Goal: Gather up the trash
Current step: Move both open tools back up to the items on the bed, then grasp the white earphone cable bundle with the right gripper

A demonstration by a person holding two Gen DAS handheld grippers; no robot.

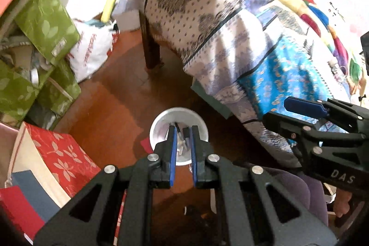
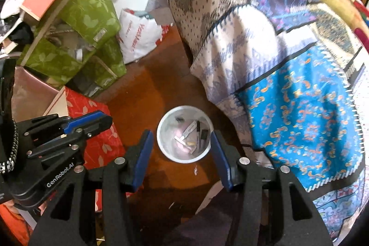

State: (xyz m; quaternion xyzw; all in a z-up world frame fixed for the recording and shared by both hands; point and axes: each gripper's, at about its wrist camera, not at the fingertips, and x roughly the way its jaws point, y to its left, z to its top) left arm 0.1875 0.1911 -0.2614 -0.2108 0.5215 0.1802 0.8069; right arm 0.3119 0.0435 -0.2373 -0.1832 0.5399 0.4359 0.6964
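On the wooden floor [image 2: 147, 84] beside the quilt-draped bed [image 2: 288, 61] stands the white bin [image 2: 161, 130] holding scraps; right tool [image 2: 182, 142] spread wide above it, left tool [image 1: 182, 137] nearly closed, empty.

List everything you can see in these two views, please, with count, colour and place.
bin: one, white, on the floor, holding small scraps
floor: brown wood
bedspread: one, blue and white patchwork, draped at right
green bags: several, leaf-printed, stacked at left
red bag: one, leaf-printed, lower left
white plastic bag: one, behind the green ones
left gripper: black, blue pads, jaws narrowly apart above the bin
right gripper: jaws wide open, empty
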